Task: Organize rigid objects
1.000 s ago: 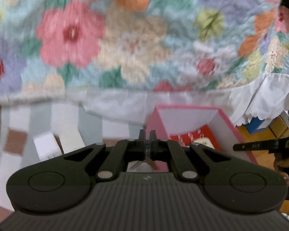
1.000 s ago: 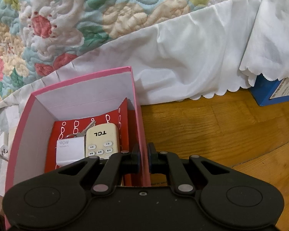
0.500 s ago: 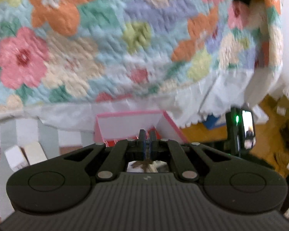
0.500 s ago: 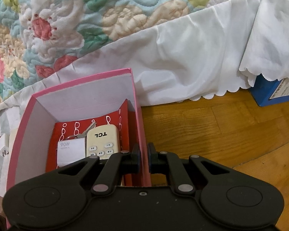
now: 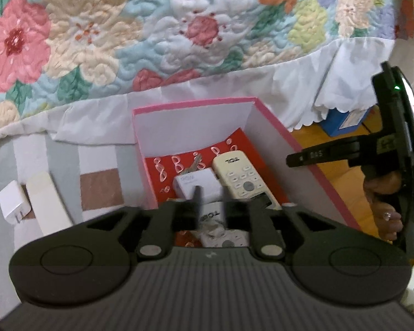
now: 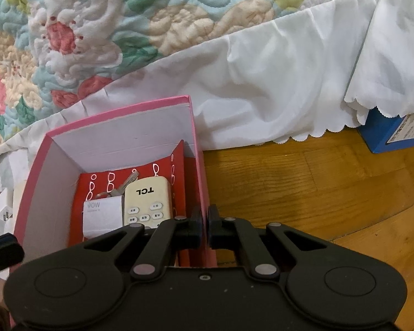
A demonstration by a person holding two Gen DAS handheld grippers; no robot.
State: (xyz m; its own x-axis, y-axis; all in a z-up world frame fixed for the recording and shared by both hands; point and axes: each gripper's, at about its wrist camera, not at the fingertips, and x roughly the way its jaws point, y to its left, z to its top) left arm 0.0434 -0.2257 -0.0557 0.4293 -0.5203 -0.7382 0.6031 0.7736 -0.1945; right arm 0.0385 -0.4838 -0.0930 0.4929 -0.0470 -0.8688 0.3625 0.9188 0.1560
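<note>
Your left gripper (image 5: 211, 202) jaws are opening over the pink box (image 5: 265, 110), while your right gripper (image 6: 203, 227) pinches its three-o'clock wall.

My left gripper (image 5: 211, 202) is black plastic, dull, with ridges on its grey back. My right gripper (image 6: 204, 222) is smooth black plastic with small shiny metal pins. The pink box (image 6: 197, 127) is cardboard, white and plain inside, with glossy red paper (image 5: 247, 139) at the bottom. The cream remote (image 5: 241, 175) is smooth plastic. The white charger (image 5: 196, 184) in the box is smooth plastic too. The keys (image 6: 124, 187) are shiny metal. The quilt (image 5: 157, 27) is soft, bumpy cloth with stitching. The white frill (image 6: 276, 88) is thin, smooth cloth. The floor (image 6: 317, 182) is shiny wood.
</note>
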